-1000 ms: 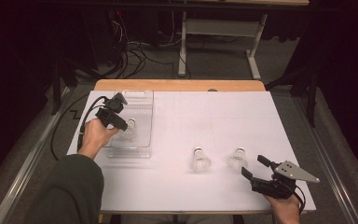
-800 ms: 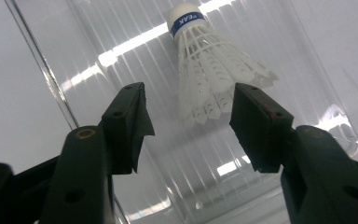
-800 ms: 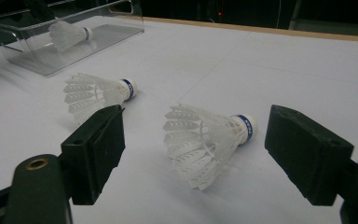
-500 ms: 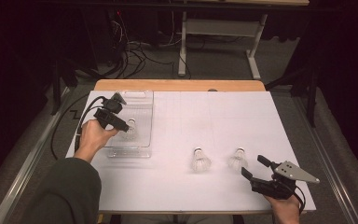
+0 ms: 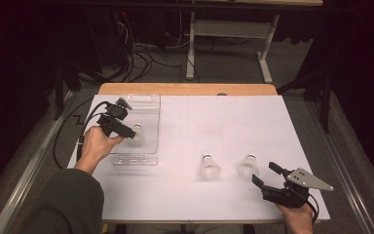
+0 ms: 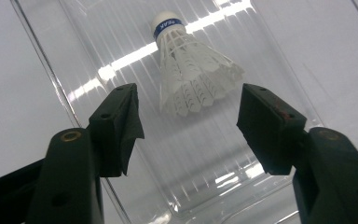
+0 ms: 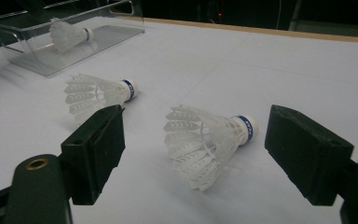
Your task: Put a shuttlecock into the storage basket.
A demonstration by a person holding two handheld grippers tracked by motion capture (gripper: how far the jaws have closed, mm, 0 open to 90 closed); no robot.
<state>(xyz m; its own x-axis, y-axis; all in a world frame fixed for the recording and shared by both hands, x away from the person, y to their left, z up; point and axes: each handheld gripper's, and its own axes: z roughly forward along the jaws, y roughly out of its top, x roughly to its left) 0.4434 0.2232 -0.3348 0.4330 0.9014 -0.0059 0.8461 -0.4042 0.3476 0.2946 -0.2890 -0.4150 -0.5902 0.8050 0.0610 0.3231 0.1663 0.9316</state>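
Observation:
A white shuttlecock (image 6: 191,70) with a blue band lies in the clear plastic tray (image 5: 131,160) at the table's left. My left gripper (image 5: 126,129) hovers just over it. Its jaws have just been opening, and they stand wide with the feather skirt between them, untouched by the pads (image 6: 121,112). Two more shuttlecocks (image 5: 208,167) (image 5: 248,165) lie on the white table near the front. My right gripper (image 5: 264,173) is open and low by the front right edge. The nearer shuttlecock (image 7: 205,140) lies on its side just ahead of its jaws, and the other (image 7: 98,93) lies further left.
The table (image 5: 233,122) has a white cover and a wooden strip at its far edge. A black cable (image 5: 61,146) trails off the left side from the left gripper. Beyond the table are a metal stand (image 5: 224,34) and tangled cords on the floor.
The left hand has drawn back slightly toward the near left, and the shuttlecock lies free in the tray. The right gripper has stayed where it was.

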